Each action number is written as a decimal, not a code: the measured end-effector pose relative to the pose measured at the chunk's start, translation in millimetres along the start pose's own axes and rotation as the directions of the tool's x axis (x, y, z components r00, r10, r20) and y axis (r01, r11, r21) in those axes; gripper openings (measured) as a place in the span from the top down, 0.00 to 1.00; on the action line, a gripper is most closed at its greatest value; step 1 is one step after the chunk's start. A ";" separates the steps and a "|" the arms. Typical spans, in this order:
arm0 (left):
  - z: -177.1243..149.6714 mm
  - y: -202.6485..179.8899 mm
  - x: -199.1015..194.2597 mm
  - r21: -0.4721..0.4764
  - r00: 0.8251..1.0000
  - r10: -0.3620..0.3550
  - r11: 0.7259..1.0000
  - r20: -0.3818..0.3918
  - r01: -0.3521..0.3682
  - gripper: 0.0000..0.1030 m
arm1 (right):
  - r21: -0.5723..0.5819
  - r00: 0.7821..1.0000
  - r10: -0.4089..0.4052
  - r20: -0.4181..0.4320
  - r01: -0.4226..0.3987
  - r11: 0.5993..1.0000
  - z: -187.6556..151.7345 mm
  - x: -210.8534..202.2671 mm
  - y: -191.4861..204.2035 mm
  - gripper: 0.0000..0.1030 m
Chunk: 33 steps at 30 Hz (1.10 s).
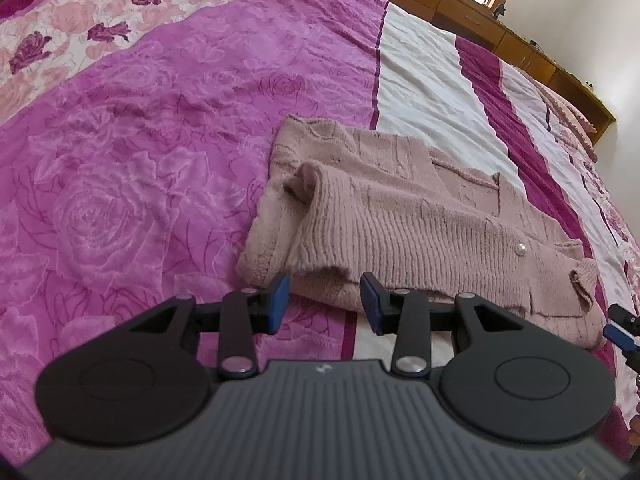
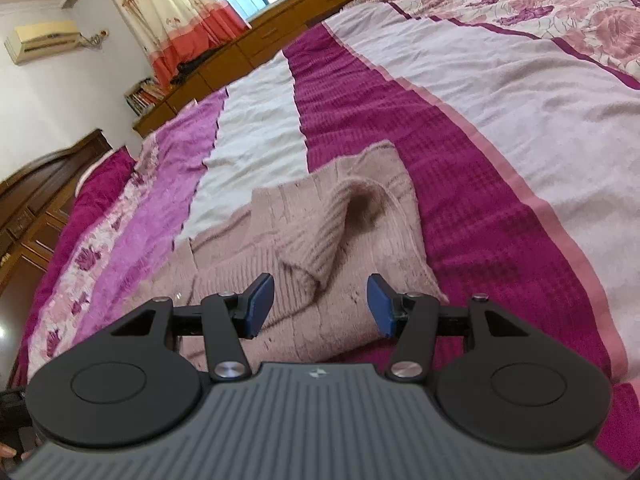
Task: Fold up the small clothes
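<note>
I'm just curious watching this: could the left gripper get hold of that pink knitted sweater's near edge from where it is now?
Probably yes. The left gripper has its jaws apart and empty, right at the near hem of the pink sweater on the bedspread, with nothing between them.

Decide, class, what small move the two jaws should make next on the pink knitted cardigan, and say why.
Probably lower both grippers onto the near hem and close. The pink knitted cardigan lies on the rose-patterned bedspread with sleeves already folded in, and the left gripper and right gripper have open, empty jaws at its near edge, so folding it away looks next.
</note>
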<state>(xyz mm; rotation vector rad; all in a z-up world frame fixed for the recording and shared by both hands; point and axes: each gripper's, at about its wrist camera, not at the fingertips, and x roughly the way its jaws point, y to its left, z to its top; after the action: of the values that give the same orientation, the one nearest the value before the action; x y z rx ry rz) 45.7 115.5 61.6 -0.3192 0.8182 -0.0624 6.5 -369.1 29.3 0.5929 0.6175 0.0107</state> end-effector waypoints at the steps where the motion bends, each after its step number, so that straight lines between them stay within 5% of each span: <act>1: -1.1 -0.6 0.1 0.000 1.000 -0.001 1.000 -0.002 0.001 0.60 | -0.004 1.000 -0.004 -0.008 0.004 1.000 -1.2 0.7 0.4 0.42; 14: -1.4 -5.6 3.4 -0.010 1.000 -0.017 1.000 0.008 0.017 0.60 | -0.110 0.999 -0.037 -0.006 0.036 0.993 5.5 16.7 25.7 0.42; 33: 11.5 -19.1 2.3 0.085 0.991 0.101 0.990 0.090 -0.109 0.60 | -0.127 0.996 -0.070 -0.056 0.063 0.990 14.8 62.2 28.7 0.42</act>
<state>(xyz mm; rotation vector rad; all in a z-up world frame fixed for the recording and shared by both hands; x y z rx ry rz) 56.9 99.9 73.1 -0.1920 0.7436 0.0131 70.3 -341.6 20.3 0.4512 0.6901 0.0049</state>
